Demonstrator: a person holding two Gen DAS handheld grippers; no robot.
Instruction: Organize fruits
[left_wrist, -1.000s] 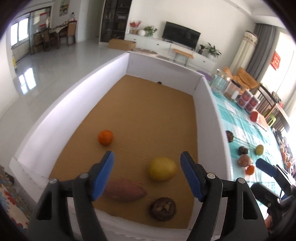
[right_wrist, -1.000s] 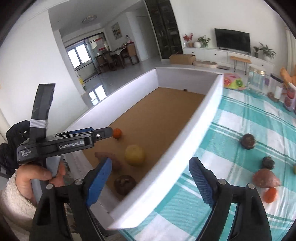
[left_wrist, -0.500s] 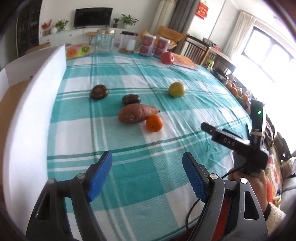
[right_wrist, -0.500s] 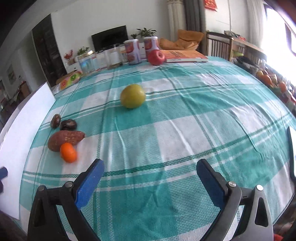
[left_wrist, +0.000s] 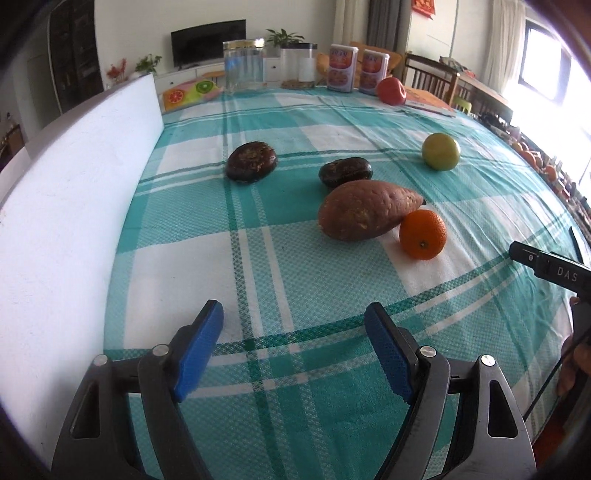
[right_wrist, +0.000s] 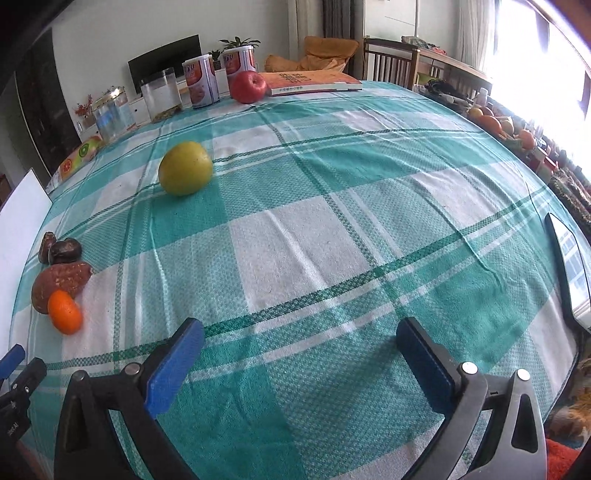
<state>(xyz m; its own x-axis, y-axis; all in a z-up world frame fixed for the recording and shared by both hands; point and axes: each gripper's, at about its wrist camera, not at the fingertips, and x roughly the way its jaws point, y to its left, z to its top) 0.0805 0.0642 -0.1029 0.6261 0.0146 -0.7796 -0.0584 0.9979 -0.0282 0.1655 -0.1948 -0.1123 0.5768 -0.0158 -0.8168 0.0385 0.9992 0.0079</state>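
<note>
Hovering with fingers spread and just widened, nothing between them, the left gripper (left_wrist: 293, 350) faces the sweet potato (left_wrist: 365, 210), lying crosswise on the counter (left_wrist: 258, 266), nearer it than the right gripper (right_wrist: 299, 365).

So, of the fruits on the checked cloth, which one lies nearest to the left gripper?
The small orange, beside the sweet potato's pointed end, lies nearest the left gripper. The two dark fruits and the green-yellow fruit lie farther back.
</note>
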